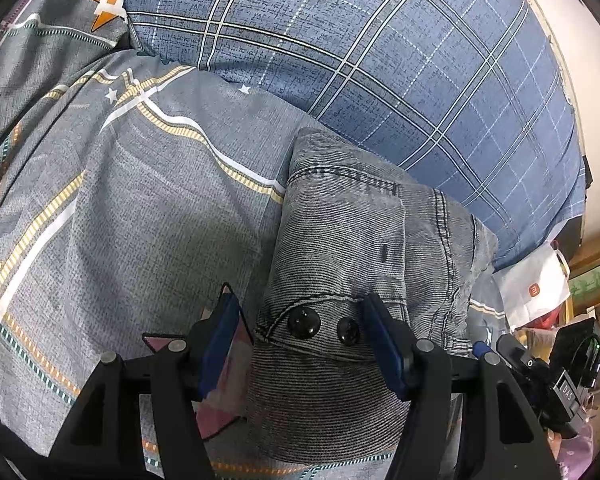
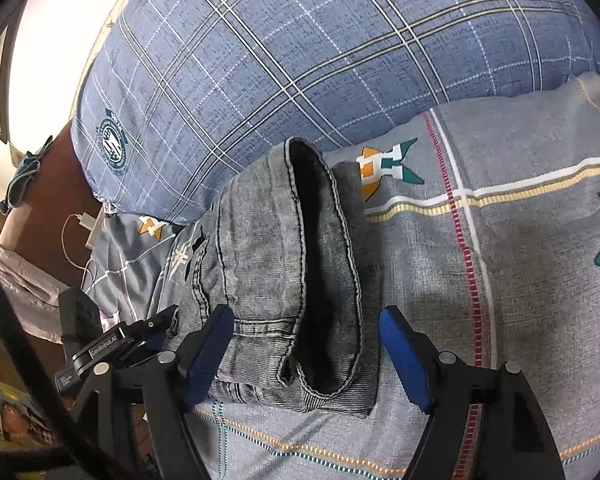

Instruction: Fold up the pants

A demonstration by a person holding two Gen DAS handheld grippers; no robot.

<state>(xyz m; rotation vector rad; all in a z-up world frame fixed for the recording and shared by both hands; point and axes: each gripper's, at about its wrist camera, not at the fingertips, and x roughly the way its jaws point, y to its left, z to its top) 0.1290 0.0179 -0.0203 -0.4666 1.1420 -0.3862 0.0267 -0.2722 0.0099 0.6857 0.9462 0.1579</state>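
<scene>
Grey denim pants [image 1: 340, 232] lie folded into a thick bundle on the bed. In the left wrist view the waistband end with two black buttons [image 1: 304, 322] faces me. My left gripper [image 1: 300, 304] stands open astride that end; its left pad [image 1: 220, 340] is clear of the cloth and its right pad rests at the fabric's edge. In the right wrist view the pants [image 2: 260, 248] show a hem with dark lining. My right gripper [image 2: 306, 312] is open around that end, nothing pinched.
A grey patterned bedsheet [image 1: 120, 200] lies under the pants. A big blue plaid pillow [image 2: 300, 60] bulges right behind them. A white paper bag [image 1: 532, 292] sits off the bed's edge. A white charger with cable [image 2: 86, 224] lies on a brown surface.
</scene>
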